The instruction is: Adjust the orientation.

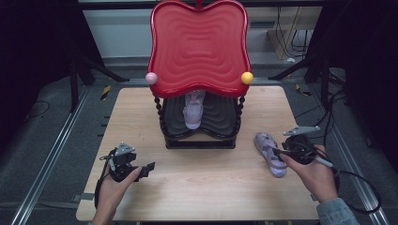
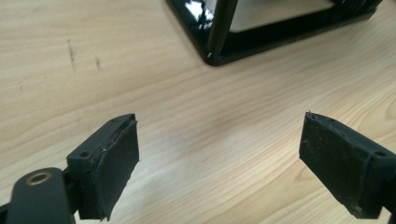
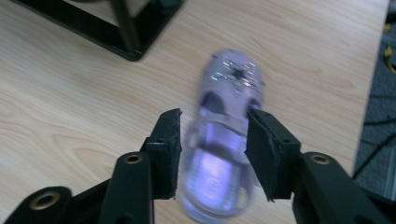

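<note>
A wooden table [image 1: 197,187] carries a two-tier rack [image 1: 199,136] — a wavy red tray [image 1: 199,47] on top, a dark shelf below with one lilac sandal [image 1: 193,110] already resting on it.

A second lilac shoe [image 1: 270,152] lies on the table beside the rack, at the right gripper [image 1: 281,152]. In the right gripper view this shoe [image 3: 224,140] sits directly between the two black jaws, its heel end toward the camera and its glittery toe pointing away from the jaw tips. The jaws flank the strap and mid-sides; the one at the right of that view looks to be at the shoe's edge, while the other seems to stand just clear, though the blur makes contact hard to judge. The grip does not look closed yet.

The left gripper [image 1: 145,169], held in the person's left hand [image 1: 115,187], sits low over bare table near the rack's front corner. Its jaws stand wide apart with nothing between them — only wood grain ahead, and the rack's black base [image 2: 261,42] beyond the tips.

The shoe looks like a small, light, moulded plastic sandal: flexible rather than fragile, smooth and perhaps a little slippery. Squeezing across the mid-sides, where the sole gives stiffness, should probably hold better than pinching the thin strap, which would likely bend.
</note>
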The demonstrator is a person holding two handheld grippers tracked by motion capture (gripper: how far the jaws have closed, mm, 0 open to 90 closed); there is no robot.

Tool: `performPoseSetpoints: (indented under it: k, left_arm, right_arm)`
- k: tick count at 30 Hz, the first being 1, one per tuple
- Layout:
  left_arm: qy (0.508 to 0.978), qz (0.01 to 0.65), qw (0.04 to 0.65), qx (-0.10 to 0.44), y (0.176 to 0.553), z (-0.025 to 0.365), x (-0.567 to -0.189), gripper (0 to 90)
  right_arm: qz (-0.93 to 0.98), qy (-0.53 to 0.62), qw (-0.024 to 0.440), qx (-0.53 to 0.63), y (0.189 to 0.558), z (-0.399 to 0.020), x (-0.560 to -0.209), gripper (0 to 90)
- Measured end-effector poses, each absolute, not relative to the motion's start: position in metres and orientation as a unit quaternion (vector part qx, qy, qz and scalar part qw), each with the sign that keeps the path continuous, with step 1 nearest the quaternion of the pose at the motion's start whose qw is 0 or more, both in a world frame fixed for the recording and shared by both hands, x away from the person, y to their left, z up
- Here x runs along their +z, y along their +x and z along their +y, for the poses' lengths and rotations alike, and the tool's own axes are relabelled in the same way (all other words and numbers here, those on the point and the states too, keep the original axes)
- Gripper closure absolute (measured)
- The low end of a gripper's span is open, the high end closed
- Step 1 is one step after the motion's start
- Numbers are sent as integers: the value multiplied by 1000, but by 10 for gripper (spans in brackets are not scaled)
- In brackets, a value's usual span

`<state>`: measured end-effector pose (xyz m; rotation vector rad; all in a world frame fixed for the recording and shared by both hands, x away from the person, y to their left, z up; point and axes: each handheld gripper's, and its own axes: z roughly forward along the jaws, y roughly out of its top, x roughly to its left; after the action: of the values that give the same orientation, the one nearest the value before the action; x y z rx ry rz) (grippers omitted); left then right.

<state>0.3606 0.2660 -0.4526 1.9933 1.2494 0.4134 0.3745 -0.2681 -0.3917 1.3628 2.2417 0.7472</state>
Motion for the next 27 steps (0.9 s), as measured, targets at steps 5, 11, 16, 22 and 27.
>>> performPoseSetpoints:
  k: [5,11,16,22,27]
  left_arm:
    - [768,498,368,162,360,274,-454,115]
    - [773,495,363,161,360,275,-453,118]
    - [771,498,363,161,360,278,-454,119]
    - [770,499,363,161,360,279,-455,120]
    - [770,500,362,162,361,280,-455,120]
  right_arm:
    - [811,504,186,233,384,-285,-398,617]
    - [830,511,142,174,400,-287,-414,605]
    - [835,521,108,142,415,-288,-431,623]
    - [838,522,88,128,425,-292,-445,736]
    - [843,511,89,139,424,-293,-444,817]
